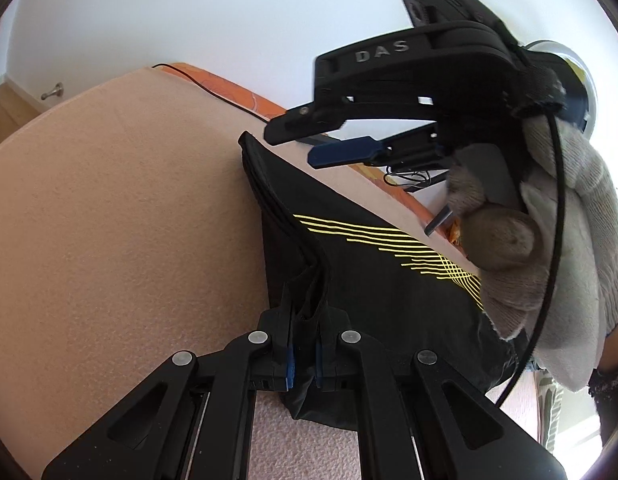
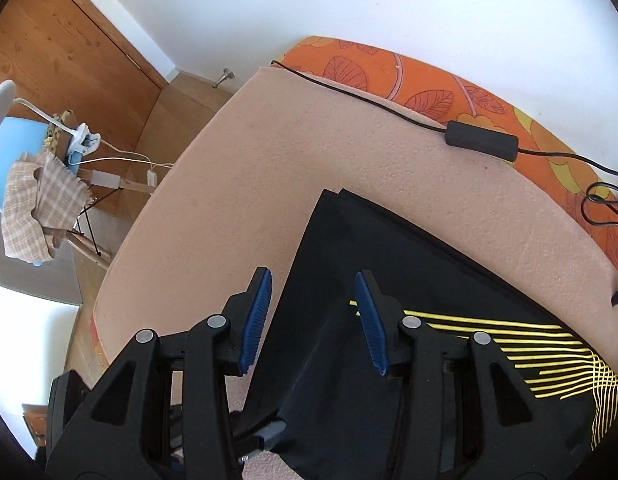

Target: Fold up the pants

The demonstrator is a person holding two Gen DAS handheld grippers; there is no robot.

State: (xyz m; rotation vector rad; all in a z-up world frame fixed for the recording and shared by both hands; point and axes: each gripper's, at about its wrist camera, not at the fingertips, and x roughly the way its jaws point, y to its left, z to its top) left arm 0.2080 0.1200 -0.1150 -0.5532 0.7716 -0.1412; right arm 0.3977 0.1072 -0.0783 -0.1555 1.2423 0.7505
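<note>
pants [image 2: 389, 272]: black with yellow stripes, already folded into a thick stack, lying on the peach blanket [image 2: 237, 168]. They fill the lower right of the right wrist view and run from the middle to the bottom of the left wrist view.

left gripper [image 1: 305, 352]: pinched narrow on a bunched-up fold at the near edge of the pants, bottom centre of its own view. Cloth is wedged between the blue pads, so it's holding the pants.

right gripper [image 2: 313, 320]: jaws wide apart, nothing between them, hovering over the left side of the stack. In the left wrist view it hangs up in the upper right, clear of the fabric.

gloved hand [image 1: 549, 232]: right side of the left wrist view, low by the striped part. Looks like it's touching the cloth, but the fisheye bends things, so not sure.

slip risk: I reckon the left grip only has some of the layers. Lift or drag from there and the lower ones could slide out and the stack fans open.

one-sided pull: with only one corner held, pulling probably skews the fold.

cable [image 2: 481, 144]: black lead with an inline box along the orange patterned edge [image 2: 429, 92], upper right. A wide swing with the pants could snag it.
</note>
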